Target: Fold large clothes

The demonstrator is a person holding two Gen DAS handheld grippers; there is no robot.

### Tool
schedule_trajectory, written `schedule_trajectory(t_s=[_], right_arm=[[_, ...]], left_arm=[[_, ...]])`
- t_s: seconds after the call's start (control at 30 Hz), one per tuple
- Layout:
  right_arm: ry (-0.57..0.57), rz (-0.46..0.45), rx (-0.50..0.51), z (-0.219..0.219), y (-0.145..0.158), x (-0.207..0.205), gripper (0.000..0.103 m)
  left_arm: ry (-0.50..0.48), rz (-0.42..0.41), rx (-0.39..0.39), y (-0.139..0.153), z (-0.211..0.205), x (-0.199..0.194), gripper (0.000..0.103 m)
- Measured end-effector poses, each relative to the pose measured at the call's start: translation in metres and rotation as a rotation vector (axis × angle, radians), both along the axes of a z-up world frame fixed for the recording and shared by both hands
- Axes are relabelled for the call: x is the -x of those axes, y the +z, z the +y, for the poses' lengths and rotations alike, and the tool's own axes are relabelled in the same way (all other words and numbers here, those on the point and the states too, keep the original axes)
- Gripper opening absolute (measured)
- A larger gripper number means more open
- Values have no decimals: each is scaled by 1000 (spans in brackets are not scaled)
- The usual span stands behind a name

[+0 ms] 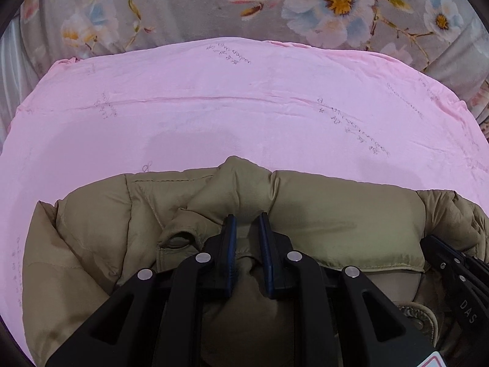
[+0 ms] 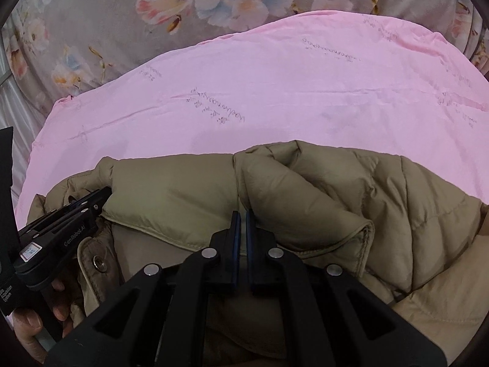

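**Entry: puffy khaki jacket, mid-fold, held by both grippers**

We are holding the padded, quilted khaki-olive jacket [image 1: 336, 214] on the smooth pink sheet [image 1: 244, 107], which is covering a grey floral bedspread [image 1: 183, 6].

Left gripper [image 1: 247, 218]: we are keeping its jaws narrowly parted, pinching a bunched ridge of jacket fabric, so the thick layer is travelling with us.

Right gripper [image 2: 243, 214]: we are pressing its jaws nearly together on a thin edge beside a rolled fold, matching the other grip so the edge stays level.

A bare hand [image 2: 39, 315] is carrying the left tool.

We are judging the fold as partway done: the held edge needs laying flat.
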State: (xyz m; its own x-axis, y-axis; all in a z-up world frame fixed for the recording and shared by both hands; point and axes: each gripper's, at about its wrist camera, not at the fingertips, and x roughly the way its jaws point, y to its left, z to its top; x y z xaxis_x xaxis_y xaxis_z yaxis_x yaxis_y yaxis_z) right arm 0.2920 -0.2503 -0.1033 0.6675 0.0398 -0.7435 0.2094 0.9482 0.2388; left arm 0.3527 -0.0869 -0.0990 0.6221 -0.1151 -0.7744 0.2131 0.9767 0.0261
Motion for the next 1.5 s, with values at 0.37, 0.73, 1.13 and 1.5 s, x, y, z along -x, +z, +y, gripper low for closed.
schedule_trajectory(t_s=[0.37,0.73,1.13,1.5], right_arm=[[-161,-18,-23,-24,10,23,1],[-157,-41,-68,-27,12,32,3],[-147,-186,-83,-28,66,261,26],[-182,-232,78,-15,56,440,70]], left_arm=[[6,-7,-7,1,-1,2,17],[12,-3,29,4,8,4,18],[23,-22,109,65,112,155,45],[175,42,94,45,227,300,54]])
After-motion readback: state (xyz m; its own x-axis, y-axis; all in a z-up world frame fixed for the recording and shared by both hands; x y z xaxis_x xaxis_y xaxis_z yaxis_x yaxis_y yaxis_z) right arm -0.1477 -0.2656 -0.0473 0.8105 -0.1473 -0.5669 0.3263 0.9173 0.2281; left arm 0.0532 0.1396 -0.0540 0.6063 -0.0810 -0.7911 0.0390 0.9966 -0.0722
